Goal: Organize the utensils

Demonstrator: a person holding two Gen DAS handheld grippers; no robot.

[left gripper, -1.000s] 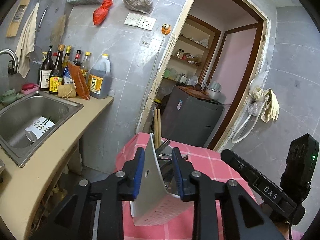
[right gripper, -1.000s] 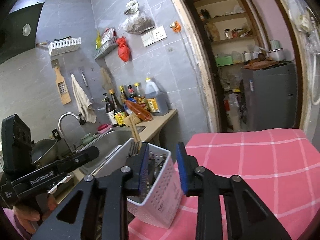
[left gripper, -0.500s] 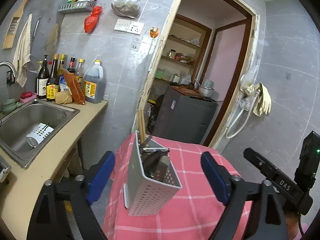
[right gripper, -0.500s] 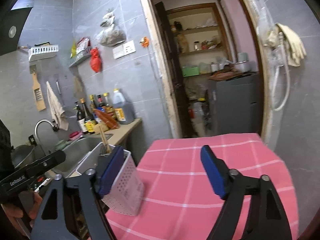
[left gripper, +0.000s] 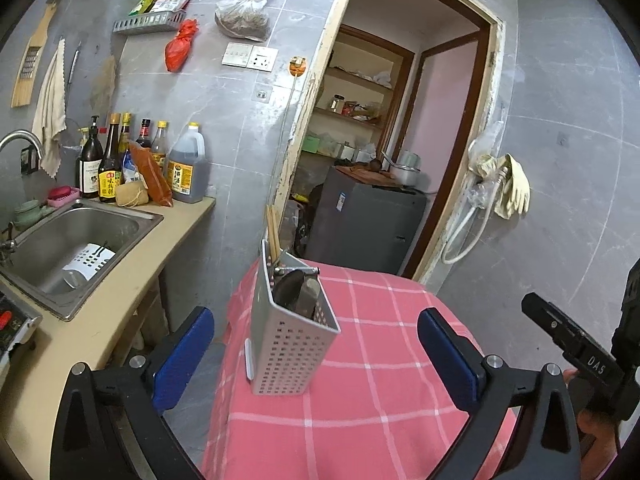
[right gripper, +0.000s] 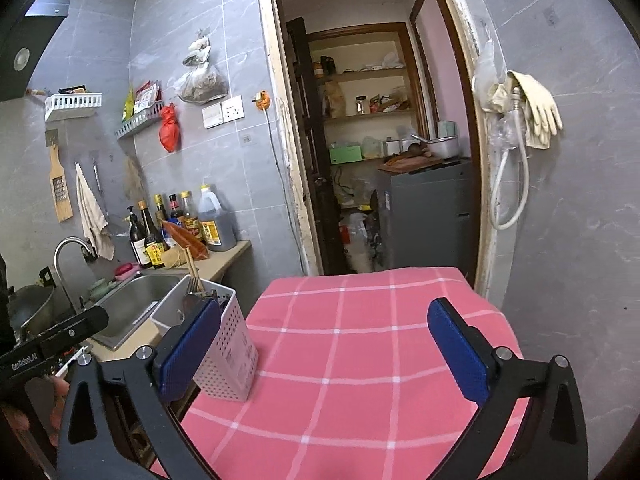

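A white perforated utensil holder (left gripper: 290,340) stands upright on the pink checked tablecloth (left gripper: 380,360), near its left edge. It holds wooden chopsticks (left gripper: 273,232), a fork and dark utensils. My left gripper (left gripper: 316,356) is open wide and empty, drawn back with the holder between and beyond its fingers, not touching. In the right wrist view the holder (right gripper: 224,344) sits at the table's left edge, partly behind my left finger pad (right gripper: 188,350). My right gripper (right gripper: 324,354) is open and empty above the cloth (right gripper: 360,340).
A steel sink (left gripper: 68,244) in a beige counter lies left of the table, with another white holder (left gripper: 88,264) lying in it. Sauce bottles (left gripper: 140,164) stand at the wall. A doorway (right gripper: 380,152) with a grey cabinet is behind the table.
Both grippers were shut on the holder a second ago. Both have opened, let it go standing on the cloth, and pulled back from it.
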